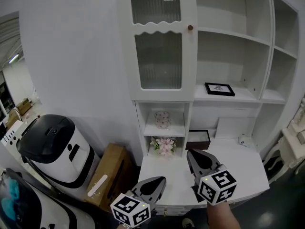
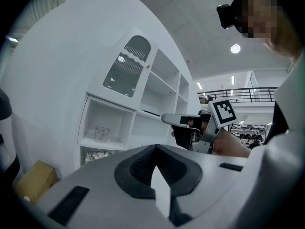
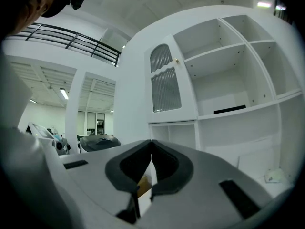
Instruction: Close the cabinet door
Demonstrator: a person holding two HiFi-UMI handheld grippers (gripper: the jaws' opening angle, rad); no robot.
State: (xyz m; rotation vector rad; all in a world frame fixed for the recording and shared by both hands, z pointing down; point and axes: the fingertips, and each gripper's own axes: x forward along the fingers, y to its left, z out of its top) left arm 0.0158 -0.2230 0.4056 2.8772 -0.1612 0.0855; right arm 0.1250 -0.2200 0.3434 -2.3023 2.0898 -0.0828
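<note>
The tall white cabinet's glass-paned door (image 1: 159,42) lies flush with the cabinet front, its small brown knob (image 1: 190,27) at the right edge. The right gripper view shows the same door (image 3: 166,78) and knob (image 3: 177,60), and the door (image 2: 127,68) is also in the left gripper view. Both grippers hang low in front of the white counter (image 1: 238,166), well below the door and apart from it. My left gripper (image 1: 162,179) (image 2: 156,147) is shut and holds nothing. My right gripper (image 1: 190,152) (image 3: 151,142) is also shut and holds nothing; it shows as well in the left gripper view (image 2: 167,119).
Open shelves hold a black picture frame (image 1: 219,88), a glass (image 1: 162,119), pink flowers (image 1: 164,144) and a dark box (image 1: 198,139). Left of the cabinet stand a black-topped white bin (image 1: 55,147) and a cardboard box (image 1: 112,175).
</note>
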